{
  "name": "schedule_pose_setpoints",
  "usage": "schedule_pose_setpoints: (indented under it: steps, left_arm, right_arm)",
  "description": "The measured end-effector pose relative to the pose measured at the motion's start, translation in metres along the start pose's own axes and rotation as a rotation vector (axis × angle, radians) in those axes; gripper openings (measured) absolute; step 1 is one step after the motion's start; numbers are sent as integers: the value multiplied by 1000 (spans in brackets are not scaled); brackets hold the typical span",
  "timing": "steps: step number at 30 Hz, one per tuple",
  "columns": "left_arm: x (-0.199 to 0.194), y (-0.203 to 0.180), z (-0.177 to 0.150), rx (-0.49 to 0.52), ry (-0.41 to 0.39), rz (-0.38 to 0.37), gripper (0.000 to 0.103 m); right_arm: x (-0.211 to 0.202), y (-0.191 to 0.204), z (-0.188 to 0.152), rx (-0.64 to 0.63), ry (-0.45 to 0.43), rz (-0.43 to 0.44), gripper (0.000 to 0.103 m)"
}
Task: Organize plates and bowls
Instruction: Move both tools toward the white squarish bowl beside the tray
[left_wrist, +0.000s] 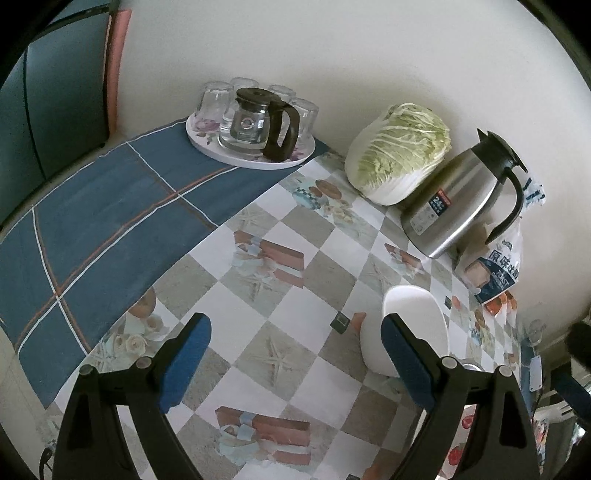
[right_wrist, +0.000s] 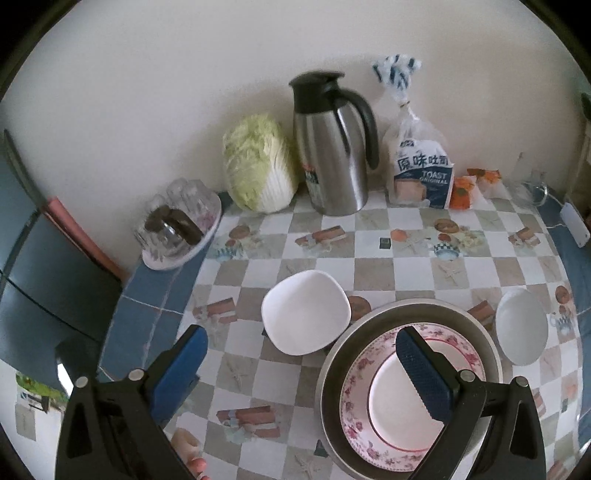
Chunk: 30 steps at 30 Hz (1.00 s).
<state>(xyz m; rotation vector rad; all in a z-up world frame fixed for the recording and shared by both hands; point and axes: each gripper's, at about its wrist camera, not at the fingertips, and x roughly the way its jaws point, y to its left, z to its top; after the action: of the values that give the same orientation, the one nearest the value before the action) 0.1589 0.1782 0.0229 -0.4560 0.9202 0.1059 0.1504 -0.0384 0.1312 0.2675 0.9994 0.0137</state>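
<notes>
Floral plate (right_wrist: 373, 417) sits nested in grey basin (right_wrist: 332, 354), presumably the collection point; two white bowls (right_wrist: 304, 312) (right_wrist: 521, 326) flank it loose on worktop (right_wrist: 384, 266); right tool (right_wrist: 308, 373) and left tool (left_wrist: 295, 354) both wide open, empty.

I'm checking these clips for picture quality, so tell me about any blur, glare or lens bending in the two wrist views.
Left wrist view: strong fisheye bending, black corners, the steel jug appears to lean; objects look sharp; soft light, only mild sheen on the jug. Right wrist view: same curved edges; the tray of glasses and the jug's lid look smeared; the floral plate near the right gripper reads clearly.
</notes>
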Motion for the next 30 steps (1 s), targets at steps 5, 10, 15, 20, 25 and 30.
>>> schedule_pose_setpoints:
  steps: [5,10,15,20,25,30]
  left_arm:
    - [8,4,2,-26,6,-21,94]
    - [18,3,5,-39,8,-57,94]
    - [29,-5,8,-44,39,-132,94]
    - [38,-23,9,-1,34,-135,94]
    - [48,-31,11,10,49,-123,94]
    - [62,-35,10,6,94,-137,93]
  right_arm:
    - [35,0,7,-32,73,-15,103]
    - [72,-14,6,11,147,-50,103]
    - [94,-24,13,-39,144,-140,103]
    - [108,-32,20,-72,143,-196,85]
    - [122,-33,18,-98,164,-205,81]
    - [134,-33,17,-114,179,-216,74]
